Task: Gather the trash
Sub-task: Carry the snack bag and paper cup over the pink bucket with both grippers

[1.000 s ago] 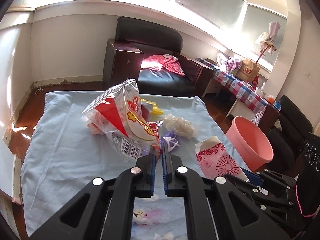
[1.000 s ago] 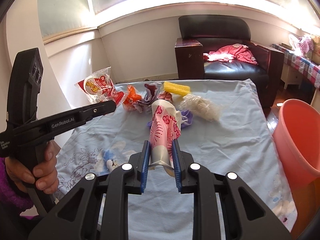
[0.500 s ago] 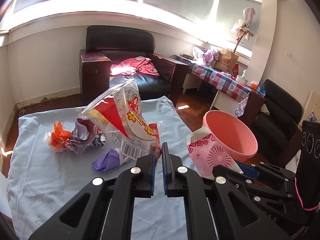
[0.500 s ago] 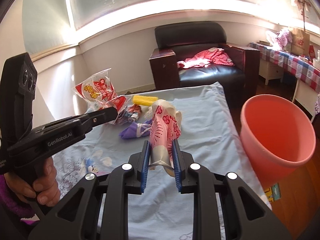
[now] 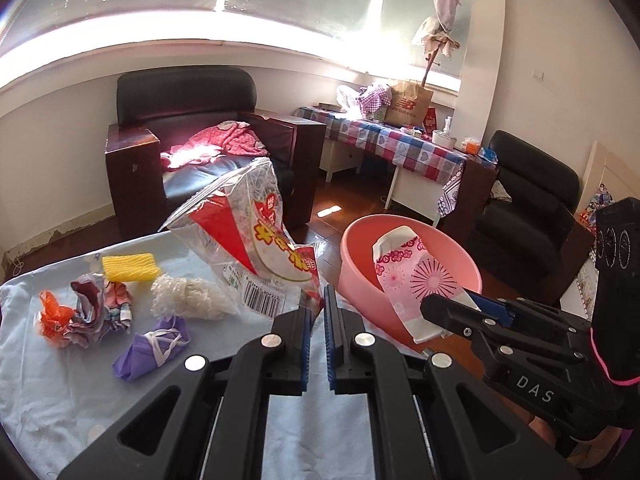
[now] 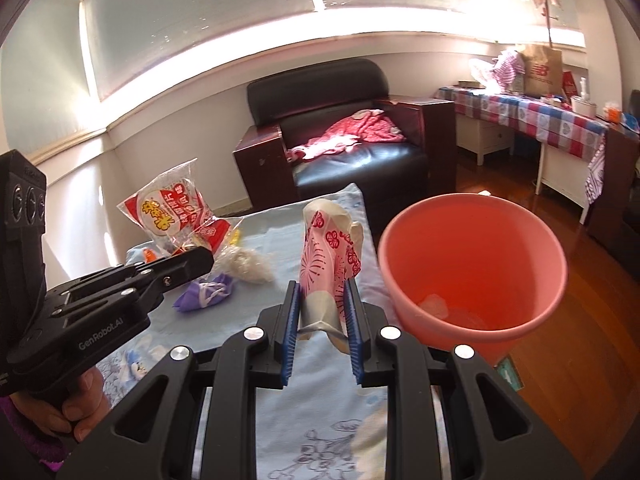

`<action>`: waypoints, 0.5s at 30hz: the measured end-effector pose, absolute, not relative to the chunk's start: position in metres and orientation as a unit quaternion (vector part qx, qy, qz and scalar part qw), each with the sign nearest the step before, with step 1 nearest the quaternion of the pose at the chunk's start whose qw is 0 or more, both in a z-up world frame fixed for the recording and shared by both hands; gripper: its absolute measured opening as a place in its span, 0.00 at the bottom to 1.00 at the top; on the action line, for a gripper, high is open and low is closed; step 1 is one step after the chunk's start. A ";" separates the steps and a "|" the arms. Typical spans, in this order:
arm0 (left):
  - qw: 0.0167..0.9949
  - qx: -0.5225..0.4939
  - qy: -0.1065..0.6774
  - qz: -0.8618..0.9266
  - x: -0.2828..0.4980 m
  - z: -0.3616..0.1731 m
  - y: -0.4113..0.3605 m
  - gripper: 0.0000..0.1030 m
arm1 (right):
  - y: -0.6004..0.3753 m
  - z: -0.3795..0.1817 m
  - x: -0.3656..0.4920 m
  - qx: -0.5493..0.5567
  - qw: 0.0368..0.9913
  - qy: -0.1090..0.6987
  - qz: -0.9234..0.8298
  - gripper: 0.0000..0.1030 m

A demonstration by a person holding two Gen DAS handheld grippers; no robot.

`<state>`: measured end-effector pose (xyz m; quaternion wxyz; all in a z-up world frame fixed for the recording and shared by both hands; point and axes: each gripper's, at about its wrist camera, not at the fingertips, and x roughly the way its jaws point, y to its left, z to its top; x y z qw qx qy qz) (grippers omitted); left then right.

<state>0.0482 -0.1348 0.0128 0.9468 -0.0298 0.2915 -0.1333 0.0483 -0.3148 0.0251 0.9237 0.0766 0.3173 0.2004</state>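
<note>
Taking the pink plastic bucket (image 6: 472,264) as our landmark, we see it standing on the wooden floor (image 6: 580,280) just beside the edge of the table, which is draped in a pale blue printed cloth (image 5: 60,380).

Farther from the bucket, loose trash lies on that cloth: a ribbed yellow sponge (image 5: 129,267), a frizzy white foam net (image 5: 188,298), a knotted purple bag (image 5: 154,346), a crumpled patterned wrapper (image 5: 100,312) and an orange scrap (image 5: 54,312).

Our left gripper (image 5: 316,312) is clamped on the corner of a crinkly clear snack bag (image 5: 256,248) with red print, held above the cloth beside the bucket. Our right gripper (image 6: 322,312) pinches a pink flower-printed carton (image 6: 328,268), upright, just beside the bucket's rim.

Beyond the bucket stand a black leather armchair (image 6: 340,128) and a checked-cloth side table (image 6: 552,120).
</note>
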 end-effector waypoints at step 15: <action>0.932 0.005 0.303 -0.196 0.091 0.000 -0.221 0.05 | -0.377 0.002 0.072 0.111 0.931 0.326 0.122 0.22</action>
